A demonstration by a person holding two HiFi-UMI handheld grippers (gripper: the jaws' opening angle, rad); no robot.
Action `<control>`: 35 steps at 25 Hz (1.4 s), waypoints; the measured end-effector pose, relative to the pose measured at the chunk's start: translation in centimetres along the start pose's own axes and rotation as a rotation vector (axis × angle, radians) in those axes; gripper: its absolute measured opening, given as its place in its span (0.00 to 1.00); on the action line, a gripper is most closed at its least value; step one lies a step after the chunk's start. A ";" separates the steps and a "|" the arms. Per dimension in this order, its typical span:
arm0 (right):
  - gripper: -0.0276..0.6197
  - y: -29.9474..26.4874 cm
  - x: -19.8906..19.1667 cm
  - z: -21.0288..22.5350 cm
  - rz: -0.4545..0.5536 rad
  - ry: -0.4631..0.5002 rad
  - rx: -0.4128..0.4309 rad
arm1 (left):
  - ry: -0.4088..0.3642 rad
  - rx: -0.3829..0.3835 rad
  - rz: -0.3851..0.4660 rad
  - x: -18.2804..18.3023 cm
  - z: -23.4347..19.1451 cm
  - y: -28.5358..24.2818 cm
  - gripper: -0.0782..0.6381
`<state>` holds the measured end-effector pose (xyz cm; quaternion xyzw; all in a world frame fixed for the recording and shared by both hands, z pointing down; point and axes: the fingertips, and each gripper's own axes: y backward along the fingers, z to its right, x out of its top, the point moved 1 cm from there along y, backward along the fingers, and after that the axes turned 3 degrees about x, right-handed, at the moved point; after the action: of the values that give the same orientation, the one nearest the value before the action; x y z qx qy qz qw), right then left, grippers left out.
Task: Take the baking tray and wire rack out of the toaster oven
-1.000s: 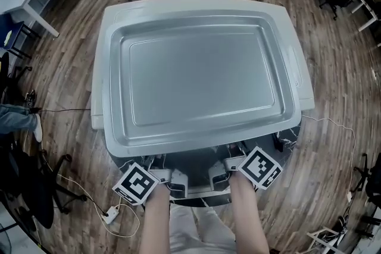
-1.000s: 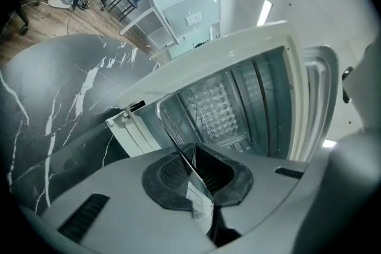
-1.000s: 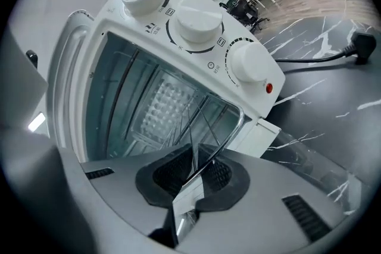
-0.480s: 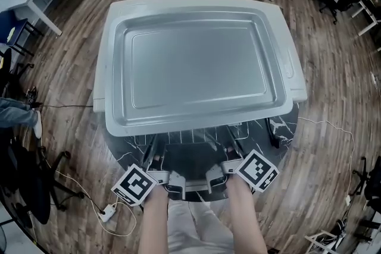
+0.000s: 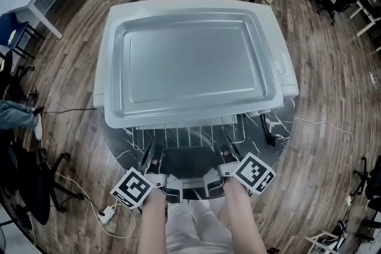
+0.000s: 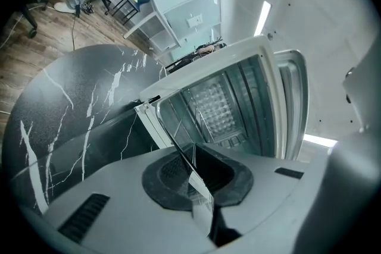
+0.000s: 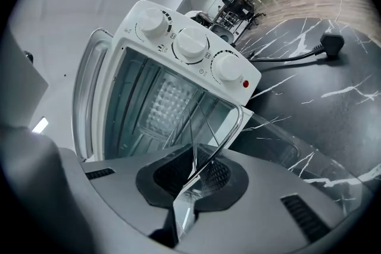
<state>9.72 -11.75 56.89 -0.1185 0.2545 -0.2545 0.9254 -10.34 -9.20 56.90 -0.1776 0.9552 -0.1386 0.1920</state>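
Wire rack (image 5: 187, 137) first: its front stretch sticks out of the mouth of the toaster oven (image 5: 99, 86), over the dropped-open door (image 5: 190, 165), while the rest is hidden under the oven's top. I have it by the front edge at two spots. My left gripper (image 6: 195, 178) is closed right down on a thin wire of it, and my right gripper (image 7: 191, 178) is clamped the same way on the other side — pads nearly meeting, only the wire between them.

To do this pull well, I judge I should draw both hands toward me at the same pace and keep the rack level, so neither side runs ahead and jams it in the oven. I'd keep the grips firm, since a thin, slick wire could slip from the pads.

The rack shows as bright, thin parallel bars, light and springy by my guess.

The baking tray (image 5: 190, 62) is not inside: it lies flat on the oven's roof, a broad, shallow, dull-silver pan with a raised rim, covering nearly the whole top. So by my reading the rack is the piece left to bring out.

The oven stands on a round black marbled table (image 5: 280, 128). Its three knobs (image 7: 191, 43) show in the right gripper view, and a loose power plug (image 7: 330, 41) lies on the table beyond.
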 end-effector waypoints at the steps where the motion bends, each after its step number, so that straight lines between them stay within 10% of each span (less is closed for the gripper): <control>1: 0.07 0.1 -0.1 0.0 -0.002 0.000 0.001 | 0.001 0.002 0.000 -0.1 0.0 0.1 0.13; 35: 0.06 5.7 -2.0 0.0 -0.054 0.013 0.027 | -0.005 -0.003 0.026 -3.3 0.2 6.0 0.13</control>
<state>10.59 -5.82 55.77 -0.1112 0.2537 -0.2837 0.9180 -9.17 -2.54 55.71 -0.1660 0.9571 -0.1343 0.1959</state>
